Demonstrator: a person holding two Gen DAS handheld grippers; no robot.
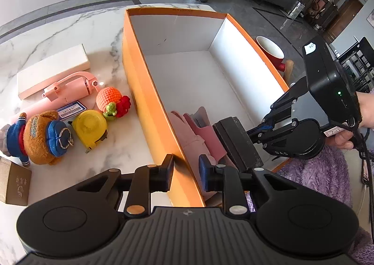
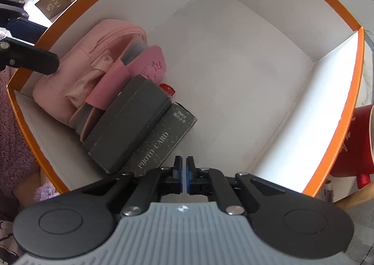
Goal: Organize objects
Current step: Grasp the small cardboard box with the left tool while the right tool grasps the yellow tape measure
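Observation:
An orange box (image 1: 140,92) with a white inside stands on the marble table. At its near end lie a pink pouch (image 2: 70,82), a pink card holder (image 2: 149,64), a dark grey case (image 2: 131,120) and a grey "PHOTO CARD" box (image 2: 163,145). My right gripper (image 2: 184,166) points down inside the box beside the photo card box, shut with nothing in it; the left wrist view shows it (image 1: 251,134) against the dark case (image 1: 236,143). My left gripper (image 1: 185,171) is open, and its fingers straddle the box's left wall without pressing on it.
Left of the box lie a plush bear (image 1: 39,136), a yellow tape measure (image 1: 90,127), a crochet orange (image 1: 109,99), a barcode card (image 1: 72,109), a pink handled tool (image 1: 70,87), a white box (image 1: 53,71) and a brown carton (image 1: 14,183). A red cup (image 1: 271,52) stands right of the box.

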